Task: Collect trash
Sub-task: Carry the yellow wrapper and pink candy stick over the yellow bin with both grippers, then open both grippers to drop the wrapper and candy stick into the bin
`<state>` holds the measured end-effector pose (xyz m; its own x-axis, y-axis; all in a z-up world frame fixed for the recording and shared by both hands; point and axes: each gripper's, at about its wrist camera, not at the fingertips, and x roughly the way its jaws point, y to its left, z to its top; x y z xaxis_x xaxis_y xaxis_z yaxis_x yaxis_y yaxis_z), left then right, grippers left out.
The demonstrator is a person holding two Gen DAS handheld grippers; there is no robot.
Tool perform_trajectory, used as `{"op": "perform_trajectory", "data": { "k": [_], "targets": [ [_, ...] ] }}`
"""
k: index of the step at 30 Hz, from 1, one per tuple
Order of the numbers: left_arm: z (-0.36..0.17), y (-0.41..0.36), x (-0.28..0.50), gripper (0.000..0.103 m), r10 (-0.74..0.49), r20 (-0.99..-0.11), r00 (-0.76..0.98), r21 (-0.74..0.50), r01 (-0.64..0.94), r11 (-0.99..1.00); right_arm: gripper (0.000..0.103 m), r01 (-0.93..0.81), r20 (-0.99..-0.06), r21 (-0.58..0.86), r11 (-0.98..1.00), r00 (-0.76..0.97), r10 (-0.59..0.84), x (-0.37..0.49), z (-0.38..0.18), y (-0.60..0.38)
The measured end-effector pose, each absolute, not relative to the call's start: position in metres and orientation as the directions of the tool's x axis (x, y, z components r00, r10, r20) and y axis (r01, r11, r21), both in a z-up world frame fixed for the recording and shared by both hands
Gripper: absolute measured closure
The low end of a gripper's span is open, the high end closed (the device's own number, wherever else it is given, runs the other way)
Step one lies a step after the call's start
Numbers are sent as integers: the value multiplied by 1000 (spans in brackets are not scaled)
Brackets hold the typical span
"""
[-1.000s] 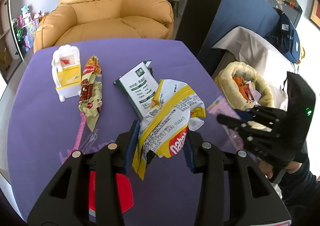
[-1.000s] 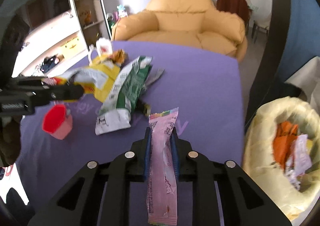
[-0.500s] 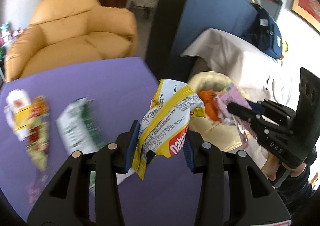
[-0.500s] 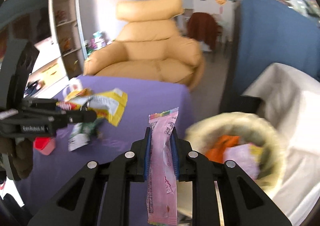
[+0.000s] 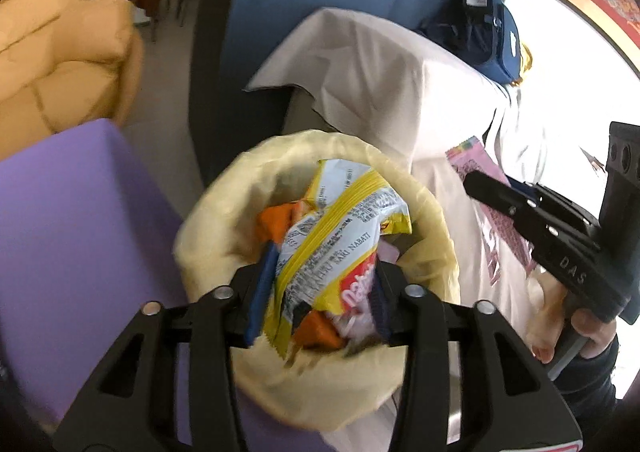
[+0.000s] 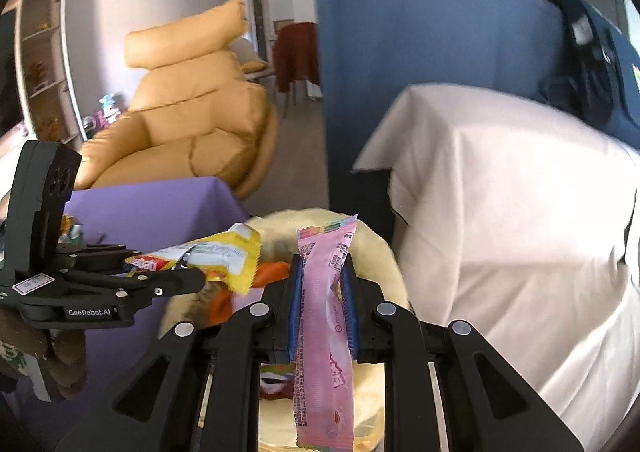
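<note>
We hold our left hand-held gripper (image 5: pixel 320 294) over the mouth of the trash bin (image 5: pixel 224 211), which is lined with a pale yellow bag and stands just beside the right edge of the purple worktop (image 5: pixel 80 219). Its jaws have just been opening, and the yellow and white snack wrapper (image 5: pixel 332 248) sits between the blue pads (image 5: pixel 260 292). A gap shows at the left pad, so the wrapper looks released rather than pinched, though blur keeps us from being sure at the right pad. Orange and pink scraps lie in the bin below it.

Our right hand-held gripper (image 6: pixel 322 292) is clenched on a long pink wrapper (image 6: pixel 324 332), which stands upright between its pads, its top end sticking out past the fingertips and its lower end hanging near the camera. This gripper hovers at the near right side of the bin (image 6: pixel 384 252), with the left one just to its left.

Far behind the worktop stands a tan armchair (image 6: pixel 192 119). To the right of the bin is furniture draped in a white sheet (image 6: pixel 500 211), backed by a blue partition (image 6: pixel 400 31).
</note>
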<state>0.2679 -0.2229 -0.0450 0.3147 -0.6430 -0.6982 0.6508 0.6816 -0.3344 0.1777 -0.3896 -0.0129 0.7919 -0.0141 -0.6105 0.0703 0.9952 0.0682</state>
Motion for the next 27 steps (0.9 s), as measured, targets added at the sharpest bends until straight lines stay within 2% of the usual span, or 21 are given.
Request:
{"op": "perform_trajectory", "data": {
  "k": [1,3,10,16,22,25,27],
  "targets": [
    [-49,-228,270,49,-653,-697,298,-346,657,670,84,81,-614,76,994,789,-18,176,-16,-393],
    [-56,-237,272,33,-658,-699,278,-356,663,658,84,96,-620,95,991,785,-17,177,-22,-401],
    [-53,-220,267,32,-627,-705,332,-332,626,705,84,72,-626,137,988,779,30,182,-27,-390],
    [-30,-167,262,32,-557,-698,449,-307,515,800,84,-57,-650,171,984,744,156,206,-40,-347],
    [-20,-108,241,32,-519,-692,501,-286,469,835,84,-58,-812,18,998,581,48,248,-91,-325],
    [-17,-81,233,32,-509,-690,515,-292,445,847,84,-4,-832,23,1000,554,21,252,-94,-336],
    [-16,-63,230,32,-502,-687,525,-301,424,855,83,6,-824,66,998,564,51,248,-88,-340]
  ]
}}
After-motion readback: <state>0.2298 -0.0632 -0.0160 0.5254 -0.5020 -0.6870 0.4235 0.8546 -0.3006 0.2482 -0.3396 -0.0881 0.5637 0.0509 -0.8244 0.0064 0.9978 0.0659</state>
